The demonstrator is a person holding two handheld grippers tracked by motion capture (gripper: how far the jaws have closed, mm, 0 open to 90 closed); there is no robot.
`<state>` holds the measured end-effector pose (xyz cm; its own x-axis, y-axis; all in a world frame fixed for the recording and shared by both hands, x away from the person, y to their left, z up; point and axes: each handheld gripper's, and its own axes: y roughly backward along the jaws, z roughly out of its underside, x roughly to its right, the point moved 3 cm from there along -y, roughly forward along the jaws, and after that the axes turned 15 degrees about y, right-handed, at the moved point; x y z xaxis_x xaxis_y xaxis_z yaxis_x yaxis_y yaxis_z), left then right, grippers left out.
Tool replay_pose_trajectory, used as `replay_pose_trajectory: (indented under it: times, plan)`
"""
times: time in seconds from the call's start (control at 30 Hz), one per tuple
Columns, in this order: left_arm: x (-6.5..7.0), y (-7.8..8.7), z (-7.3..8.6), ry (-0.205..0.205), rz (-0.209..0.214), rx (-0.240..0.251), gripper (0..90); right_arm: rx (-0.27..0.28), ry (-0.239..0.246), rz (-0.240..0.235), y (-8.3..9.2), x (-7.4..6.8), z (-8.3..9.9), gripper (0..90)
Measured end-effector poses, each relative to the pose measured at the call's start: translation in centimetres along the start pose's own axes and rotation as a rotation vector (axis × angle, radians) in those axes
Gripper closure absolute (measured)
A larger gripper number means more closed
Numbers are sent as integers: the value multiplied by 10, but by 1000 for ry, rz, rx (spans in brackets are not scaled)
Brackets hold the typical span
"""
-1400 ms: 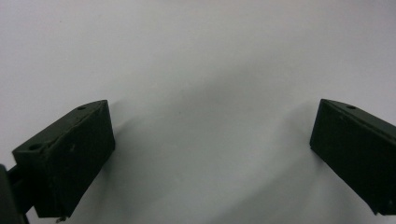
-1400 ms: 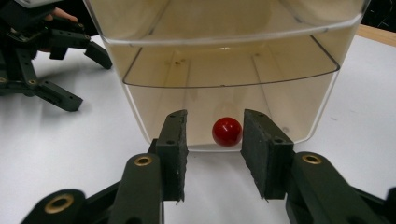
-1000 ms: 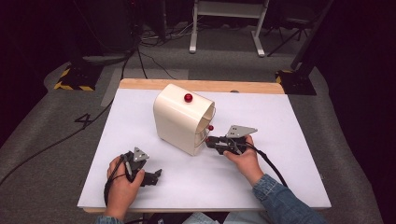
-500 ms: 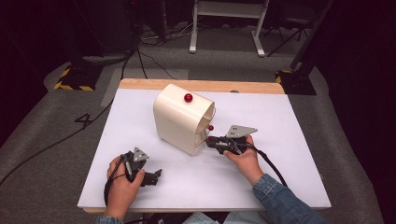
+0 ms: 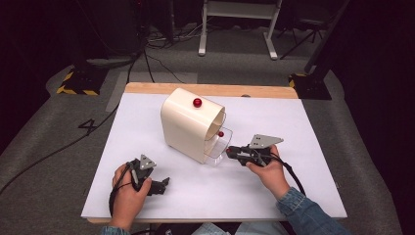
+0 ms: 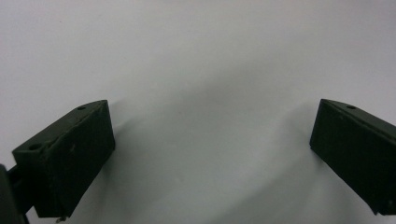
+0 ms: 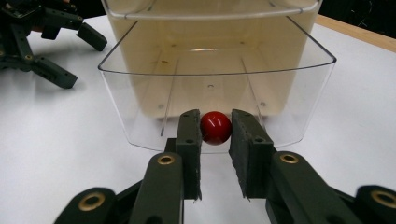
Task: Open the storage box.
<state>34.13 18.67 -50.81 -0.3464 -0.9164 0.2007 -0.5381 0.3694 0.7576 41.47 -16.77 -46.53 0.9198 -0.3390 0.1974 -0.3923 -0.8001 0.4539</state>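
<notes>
My left gripper (image 5: 157, 186) rests low on the white desk (image 5: 293, 122) near its front edge, its fingers (image 6: 70, 158) spread wide with nothing but bare desk between them. My right gripper (image 7: 215, 128) has its fingers (image 7: 189, 140) drawn narrow and pressed on either side of the small red knob (image 7: 215, 127) on the front of the clear plastic drawer (image 7: 299, 93), which stands pulled partway out. Behind it sits the cream cabinet (image 5: 188, 125) near the middle of the desk, a second red knob (image 5: 197, 102) on its top.
</notes>
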Motion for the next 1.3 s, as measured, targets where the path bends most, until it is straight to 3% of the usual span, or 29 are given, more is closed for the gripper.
replay_pose_trajectory:
  times: [0.3, 0.57, 0.6, 0.63, 0.7, 1.0, 1.3]
  plan:
    - [0, 0, 0, -1, -2, -3, 0, -8, -13, 1, 25, -3, 10, 741]
    - [0, 0, 0, -1, -2, -1, 0, -8, -27, -5, 36, -5, 19, 741]
    - [0, 0, 0, 0, -1, -2, 0, -7, -29, -6, 37, -5, 20, 758]
    - [0, 0, 0, 0, -1, -3, 0, -3, -30, -3, 38, -5, 21, 849]
    - [0, 0, 0, -1, -1, -5, 0, 16, -40, -13, 42, -5, 21, 828]
    - [0, 0, 0, -2, 0, -1, 0, 1, -35, 4, 45, -7, 24, 795]
    - [0, 0, 0, 0, -1, -1, 0, 16, -39, 37, 59, -1, 16, 731]
